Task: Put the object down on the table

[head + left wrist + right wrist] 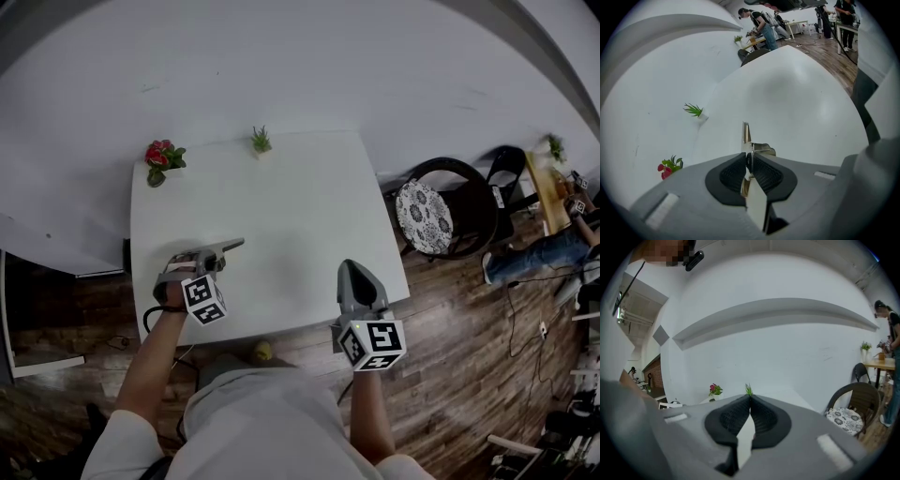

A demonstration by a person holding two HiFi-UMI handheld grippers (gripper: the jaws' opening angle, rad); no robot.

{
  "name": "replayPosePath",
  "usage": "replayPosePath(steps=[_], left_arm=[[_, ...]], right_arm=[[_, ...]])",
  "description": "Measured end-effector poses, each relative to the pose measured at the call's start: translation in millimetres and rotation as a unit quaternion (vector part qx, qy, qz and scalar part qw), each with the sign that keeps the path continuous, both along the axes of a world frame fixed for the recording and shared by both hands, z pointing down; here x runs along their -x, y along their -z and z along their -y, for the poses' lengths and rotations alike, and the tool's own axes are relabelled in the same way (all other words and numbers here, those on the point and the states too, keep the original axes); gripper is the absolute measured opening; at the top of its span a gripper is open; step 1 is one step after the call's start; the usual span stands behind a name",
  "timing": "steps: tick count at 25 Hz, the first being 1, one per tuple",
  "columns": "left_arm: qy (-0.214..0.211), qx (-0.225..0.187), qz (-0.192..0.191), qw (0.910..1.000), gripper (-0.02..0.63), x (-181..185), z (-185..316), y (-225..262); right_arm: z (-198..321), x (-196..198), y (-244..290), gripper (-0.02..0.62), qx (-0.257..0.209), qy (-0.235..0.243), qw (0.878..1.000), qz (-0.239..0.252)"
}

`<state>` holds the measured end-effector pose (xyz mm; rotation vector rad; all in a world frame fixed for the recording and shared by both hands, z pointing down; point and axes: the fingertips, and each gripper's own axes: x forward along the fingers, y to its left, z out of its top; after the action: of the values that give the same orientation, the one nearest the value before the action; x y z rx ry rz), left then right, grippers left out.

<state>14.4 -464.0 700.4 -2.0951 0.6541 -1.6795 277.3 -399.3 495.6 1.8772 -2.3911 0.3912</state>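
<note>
We look down on a white worktop (300,187). The left tool (214,253) angles downward over the near left part of the worktop. Its jaws are slightly parted around a thin metal object (746,136), released rather than squeezing it. The object juts past the jaw tips, and we cannot tell whether it touches the surface. The right tool (352,268) hovers at the near right edge, clenched and empty. A red-flowered plant (161,157) and a small green plant (261,141) stand at the far edge.

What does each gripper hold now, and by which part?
Left gripper: a thin metal piece between its fingers, by its near end; firm grip cannot be told. Right gripper: nothing.
</note>
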Motion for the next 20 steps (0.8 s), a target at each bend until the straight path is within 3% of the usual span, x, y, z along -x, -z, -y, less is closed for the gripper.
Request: replayPosePath(steps=[10,20], left_arm=[[0.005,0.016,-0.015,0.9998,0.063,-1,-5,-6],[0.06,0.046,-0.099,0.9922,0.12,0,-20,6]], right_arm=[[-4,6,-1,0.003,0.003,0.0,1.0,-0.002],[-9,16,8,0.003,-0.014,0.007,1.0,-0.005]])
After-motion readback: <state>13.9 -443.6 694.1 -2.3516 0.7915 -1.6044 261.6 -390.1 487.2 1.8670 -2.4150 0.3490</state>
